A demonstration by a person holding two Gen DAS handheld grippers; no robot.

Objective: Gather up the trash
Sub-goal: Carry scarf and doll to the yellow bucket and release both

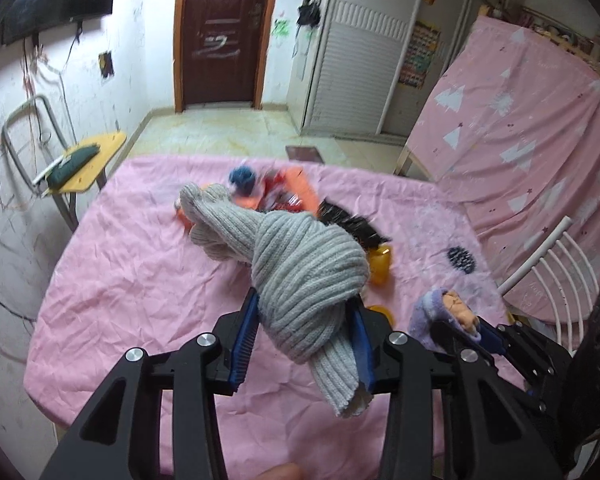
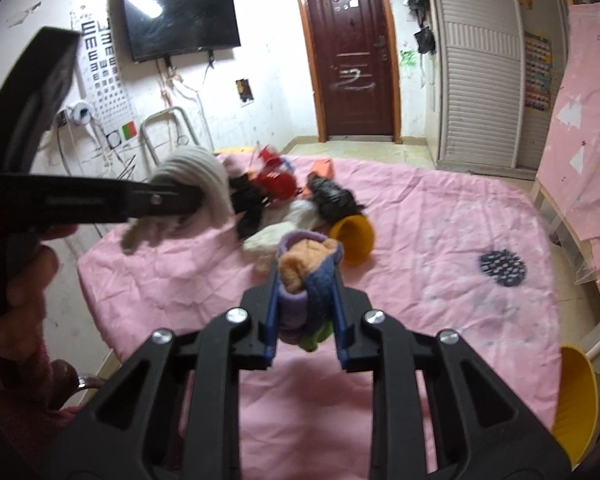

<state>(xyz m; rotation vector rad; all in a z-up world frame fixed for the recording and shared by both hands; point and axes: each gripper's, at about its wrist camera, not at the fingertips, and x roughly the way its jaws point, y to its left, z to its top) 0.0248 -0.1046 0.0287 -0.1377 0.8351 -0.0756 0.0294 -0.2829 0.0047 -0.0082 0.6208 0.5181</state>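
Held, left: the left gripper [image 1: 306, 334] pinched a grey knit [image 1: 300, 276] between its blue pads, lifted clear of the pink sheet [image 1: 140, 272]; one end trailed back toward the pile, the other hung below the jaws.

Held, right: the right gripper [image 2: 306, 312] was clamped on a purple-and-orange bundle [image 2: 308, 264], apparently rolled socks, also off the sheet.

Left on the sheet: a pile [image 2: 284, 196] near the far middle, made up of a red wrapper, black fuzzy pieces, a white cloth and orange scraps; a blue ball [image 1: 242, 176] at its far edge, blurred; a yellow cup [image 2: 354, 236] on its side, touching the pile; a dark spiked disc [image 2: 502, 268] well apart to the right.

Receptacle: a yellow bin [image 2: 576, 408] showed at the lower right edge, beside the bed. Contents could not be seen.

Progress, as judged: two items in hand and none visibly deposited; most of the pile remained. Early to middle of the collection.
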